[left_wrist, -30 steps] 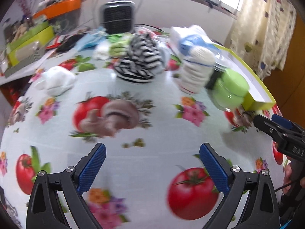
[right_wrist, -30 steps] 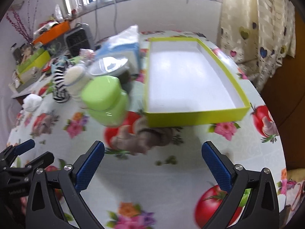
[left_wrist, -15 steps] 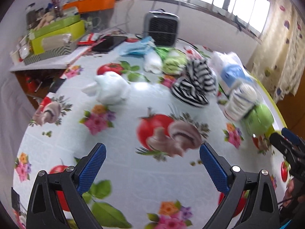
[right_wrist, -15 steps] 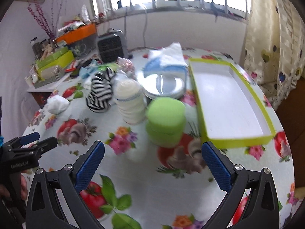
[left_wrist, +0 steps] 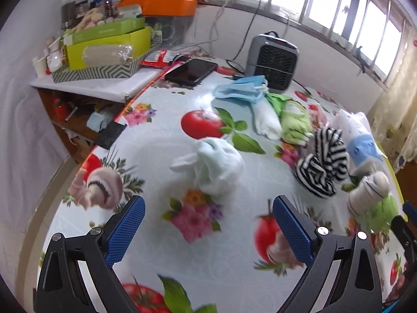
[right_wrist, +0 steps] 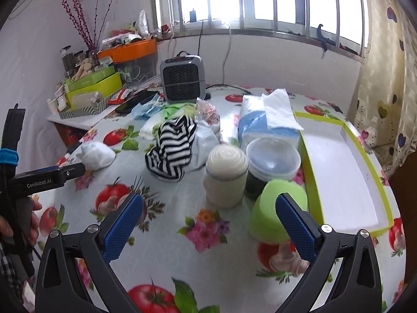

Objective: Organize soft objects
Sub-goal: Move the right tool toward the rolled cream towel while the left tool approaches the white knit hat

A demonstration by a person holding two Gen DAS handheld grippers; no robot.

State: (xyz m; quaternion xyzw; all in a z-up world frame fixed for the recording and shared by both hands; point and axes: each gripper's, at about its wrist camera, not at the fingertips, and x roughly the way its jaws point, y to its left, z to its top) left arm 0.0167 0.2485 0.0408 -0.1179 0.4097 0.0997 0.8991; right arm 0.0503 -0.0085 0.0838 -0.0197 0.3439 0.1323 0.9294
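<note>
On tomato-print tablecloth (left_wrist: 166, 135) by barred window (right_wrist: 260, 0): both grippers' fingers (left_wrist: 125, 230) spread, empty

Two low wrist views across the table (left_wrist: 161, 140), both sharing the striped cloth (right_wrist: 170, 148).

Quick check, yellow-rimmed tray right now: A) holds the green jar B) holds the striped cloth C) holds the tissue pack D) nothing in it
D: in the right wrist view the tray shows only bare white floor; the striped cloth, green jar and tissue pack all sit on the table outside its rim.
</note>
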